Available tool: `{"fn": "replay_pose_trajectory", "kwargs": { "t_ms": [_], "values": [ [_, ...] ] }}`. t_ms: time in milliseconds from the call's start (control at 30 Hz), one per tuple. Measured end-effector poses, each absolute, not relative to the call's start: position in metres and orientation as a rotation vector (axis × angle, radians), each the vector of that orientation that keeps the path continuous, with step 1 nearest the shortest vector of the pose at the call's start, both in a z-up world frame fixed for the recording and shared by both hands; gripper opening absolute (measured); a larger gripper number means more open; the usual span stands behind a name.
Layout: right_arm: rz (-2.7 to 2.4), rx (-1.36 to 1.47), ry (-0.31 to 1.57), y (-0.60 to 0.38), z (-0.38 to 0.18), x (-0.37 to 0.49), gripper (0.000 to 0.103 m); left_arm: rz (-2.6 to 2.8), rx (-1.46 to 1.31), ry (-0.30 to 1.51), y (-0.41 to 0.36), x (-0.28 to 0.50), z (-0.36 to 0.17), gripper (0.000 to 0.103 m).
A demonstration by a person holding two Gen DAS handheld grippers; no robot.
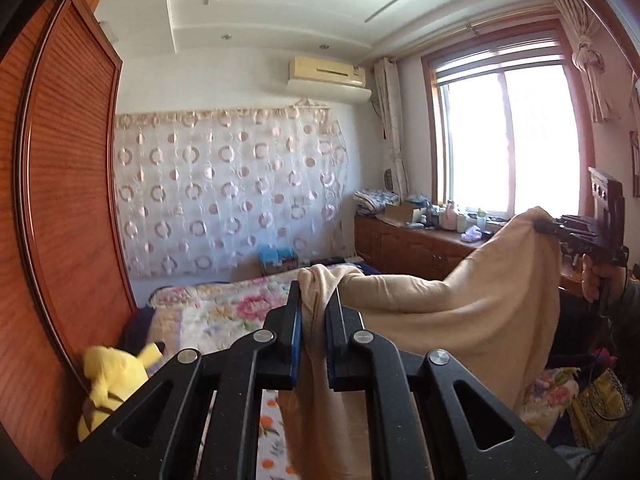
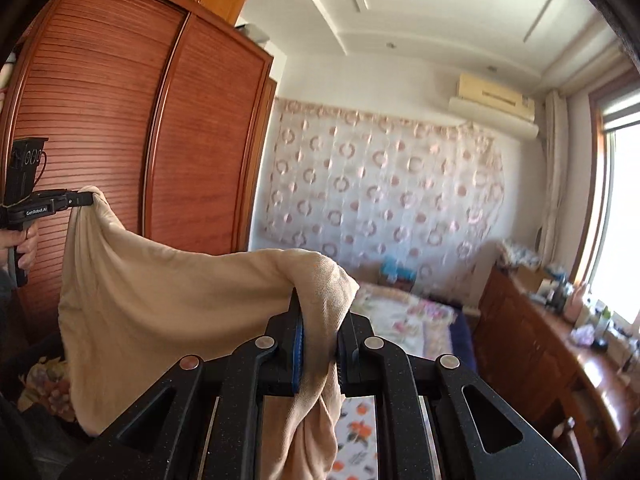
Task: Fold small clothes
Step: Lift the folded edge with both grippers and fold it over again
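Beige garment [image 1: 460, 320] stretched in mid-air above the floral bed [image 1: 224, 312], one top corner clamped in the left gripper [image 1: 318, 316] and the other in the right gripper [image 2: 320, 332], wardrobe [image 2: 120, 120] close alongside

The beige garment [image 1: 460, 320] runs off both views' bottom edges, its lower hem unseen, hiding the bed [image 1: 224, 308] behind

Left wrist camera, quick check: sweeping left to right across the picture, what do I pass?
Wooden wardrobe → yellow plush toy → left gripper shut on the beige garment → right gripper pinching its other corner, with the window behind.
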State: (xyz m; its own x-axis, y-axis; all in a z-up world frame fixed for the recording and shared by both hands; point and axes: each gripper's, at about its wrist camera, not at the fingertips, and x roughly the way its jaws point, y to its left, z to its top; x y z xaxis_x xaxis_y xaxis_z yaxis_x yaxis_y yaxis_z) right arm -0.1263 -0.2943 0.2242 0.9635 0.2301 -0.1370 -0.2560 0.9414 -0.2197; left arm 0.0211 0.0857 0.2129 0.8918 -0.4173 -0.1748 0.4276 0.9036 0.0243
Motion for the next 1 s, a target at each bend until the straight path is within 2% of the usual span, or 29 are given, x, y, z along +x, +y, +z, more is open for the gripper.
{"fn": "replay_pose_trajectory", "kwargs": {
  "t_ms": [133,233,367,567,733,1000],
  "values": [
    [0.214,-0.274,0.092,-0.296,0.252,-0.094,0.012,-0.376,0.086,0.182,0.084,0.072,0.224,0.01],
    [0.183,-0.295,0.147,-0.29,0.247,-0.045,0.012,-0.344,0.086,0.239,0.08,0.121,0.206,0.01],
    [0.145,-0.298,0.272,-0.274,0.214,0.036,0.013,-0.298,0.116,0.37,0.066,0.205,0.143,0.01],
    [0.133,-0.313,0.475,-0.254,0.121,0.153,0.013,-0.272,0.145,0.585,0.041,0.305,0.03,0.01],
    [0.114,-0.322,0.598,-0.245,0.073,0.211,0.013,-0.279,0.135,0.656,0.027,0.33,-0.012,0.01],
    [0.12,-0.318,0.674,-0.245,0.072,0.247,0.013,-0.31,0.163,0.701,0.022,0.35,-0.027,0.012]
  ]
}}
